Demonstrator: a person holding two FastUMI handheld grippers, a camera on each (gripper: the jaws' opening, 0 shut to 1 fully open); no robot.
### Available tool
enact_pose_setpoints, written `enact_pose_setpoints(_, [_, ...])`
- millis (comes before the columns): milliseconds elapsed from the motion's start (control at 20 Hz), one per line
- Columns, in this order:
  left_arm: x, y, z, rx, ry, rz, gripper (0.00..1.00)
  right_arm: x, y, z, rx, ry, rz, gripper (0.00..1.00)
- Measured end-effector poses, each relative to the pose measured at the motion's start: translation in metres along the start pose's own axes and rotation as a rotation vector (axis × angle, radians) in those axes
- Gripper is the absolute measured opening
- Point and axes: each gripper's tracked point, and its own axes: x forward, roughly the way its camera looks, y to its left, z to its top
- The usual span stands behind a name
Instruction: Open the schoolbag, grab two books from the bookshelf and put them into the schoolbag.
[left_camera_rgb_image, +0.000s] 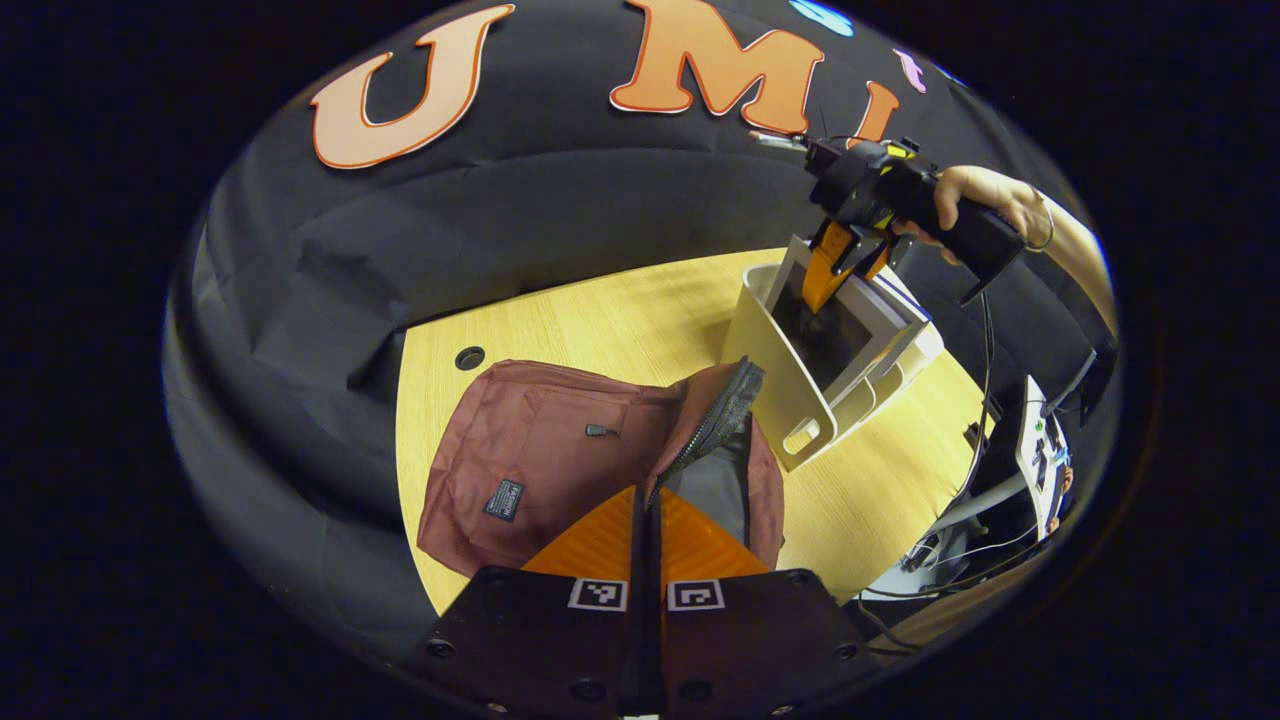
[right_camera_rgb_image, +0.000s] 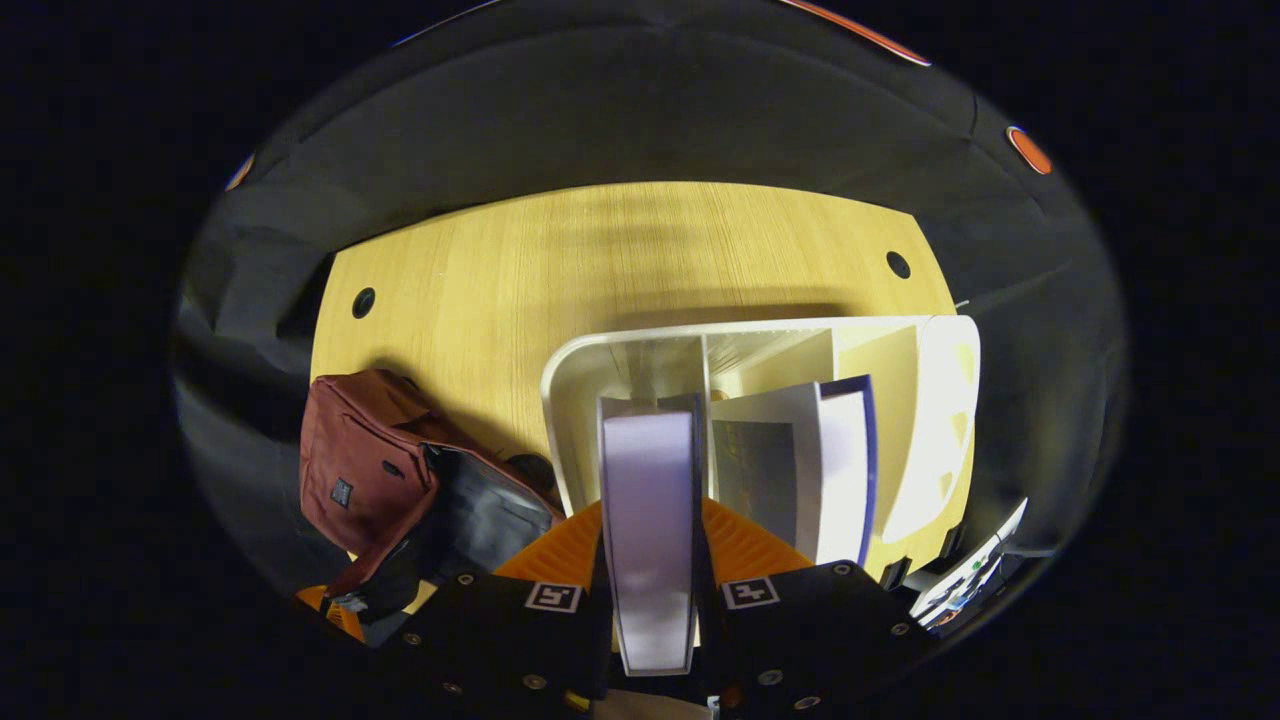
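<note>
Right tongs (right_camera_rgb_image: 650, 560): pinching a pale book (right_camera_rgb_image: 648, 520) between both fingers, edge-on, at the near end of the bookshelf; also seen from the left gripper view, held by a hand (left_camera_rgb_image: 985, 205) above the bookshelf.
Left tongs (left_camera_rgb_image: 648, 540): fingers pressed together with only a thin slit between them; what they pinch, if anything, cannot be told; they sit at the open mouth of the schoolbag.
Schoolbag (left_camera_rgb_image: 540, 450): maroon, lying flat on the worktop, zip undone, flap (left_camera_rgb_image: 715, 415) raised, dark lining exposed. Opening step judged complete.
Worktop (right_camera_rgb_image: 620, 260): pale wood, carrying schoolbag and bookshelf side by side, just apart.
Bookshelf (right_camera_rgb_image: 940, 400): white divided file holder, standing right of the schoolbag as the left gripper view shows it.
Second book (right_camera_rgb_image: 845, 470): dark-edged cover, leaning in the adjoining compartment, untouched.
Step in hand: extraction of the first book, judged from the grip and its position in the holder.
Next move calls for: a straight lift clear of the dividers, transfer across to the schoolbag, and insertion through the opening while the flap is kept raised.
Remaining: both books not yet in the schoolbag.
</note>
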Motion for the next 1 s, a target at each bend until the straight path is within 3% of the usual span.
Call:
enact_pose_setpoints(100, [0.001, -0.001, -0.002, -0.005, -0.004, -0.005, 0.01, -0.026, -0.005, 0.006, 0.007, -0.047, 0.003, 0.36])
enact_pose_setpoints(150, [0.002, -0.003, -0.003, -0.009, -0.005, -0.015, 0.01, -0.040, -0.010, 0.010, 0.005, -0.072, -0.001, 0.28])
enact_pose_setpoints(200, [0.002, -0.004, -0.004, -0.016, -0.004, -0.030, 0.01, -0.053, -0.013, 0.011, -0.005, -0.089, -0.007, 0.36])
enact_pose_setpoints(500, [0.011, 0.000, -0.012, -0.047, -0.001, -0.038, 0.00, -0.151, -0.022, -0.001, 0.003, -0.217, 0.035, 0.35])
enact_pose_setpoints(750, [0.012, 0.004, -0.013, -0.037, -0.003, -0.020, 0.00, -0.216, -0.011, -0.043, 0.037, -0.332, 0.200, 0.34])
enact_pose_setpoints(1000, [0.008, 0.002, -0.008, -0.012, -0.008, -0.001, 0.00, -0.190, 0.001, -0.104, 0.204, -0.320, 0.407, 0.33])
